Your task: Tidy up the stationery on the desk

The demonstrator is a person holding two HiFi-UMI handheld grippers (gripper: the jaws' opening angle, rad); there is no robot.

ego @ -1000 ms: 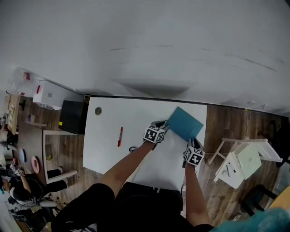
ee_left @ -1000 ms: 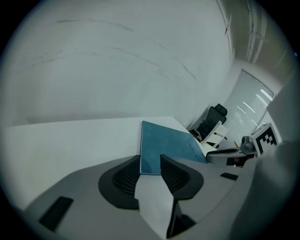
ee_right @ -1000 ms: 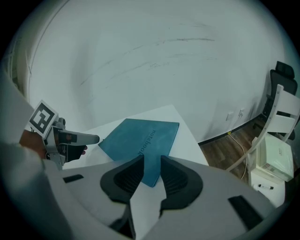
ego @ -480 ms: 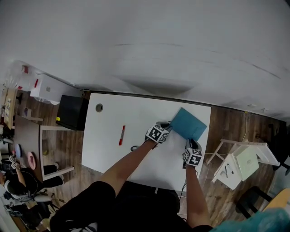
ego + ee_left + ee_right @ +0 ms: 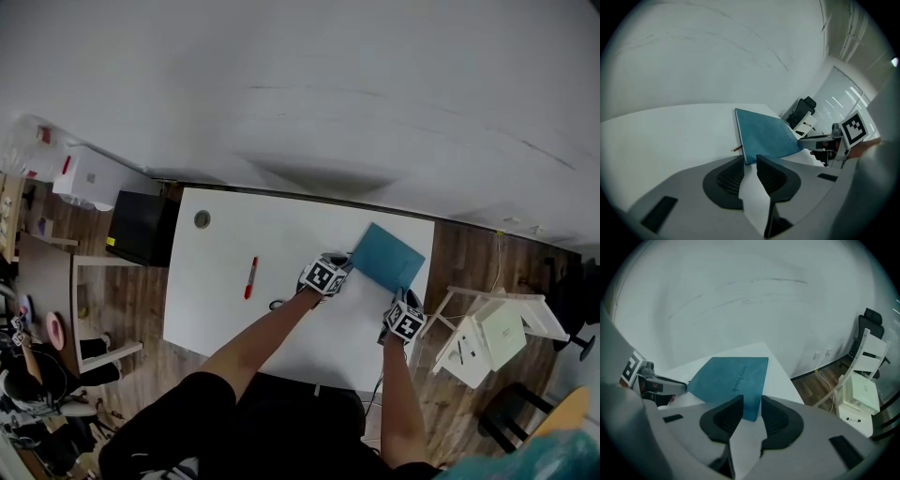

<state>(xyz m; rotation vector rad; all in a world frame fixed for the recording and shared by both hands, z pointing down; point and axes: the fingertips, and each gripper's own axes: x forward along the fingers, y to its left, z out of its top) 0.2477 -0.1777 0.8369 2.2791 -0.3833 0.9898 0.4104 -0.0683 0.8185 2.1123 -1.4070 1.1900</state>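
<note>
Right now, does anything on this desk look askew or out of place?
The teal notebook lies at an angle to the edges of the white desk, near its far right corner. A red pen lies loose on the left side. Nothing looks spilled or damaged.

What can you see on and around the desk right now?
desk: one, white, centre of the head view.
grommet hole: one, grey, desk's far left corner.
notebook: one, teal, flat on the desk's far right.
marker: one, red, desk's left part.
small dark item: one, right of the marker; too small to identify.
cabinet: one, black, left of the desk.
chair: one, white, right of the desk.
left gripper: one, grey, jaws apart, just been closing; notebook corner at their tips, unpinched.
right gripper: one, grey, jaws apart, just been opening; another notebook corner at their tips.
</note>
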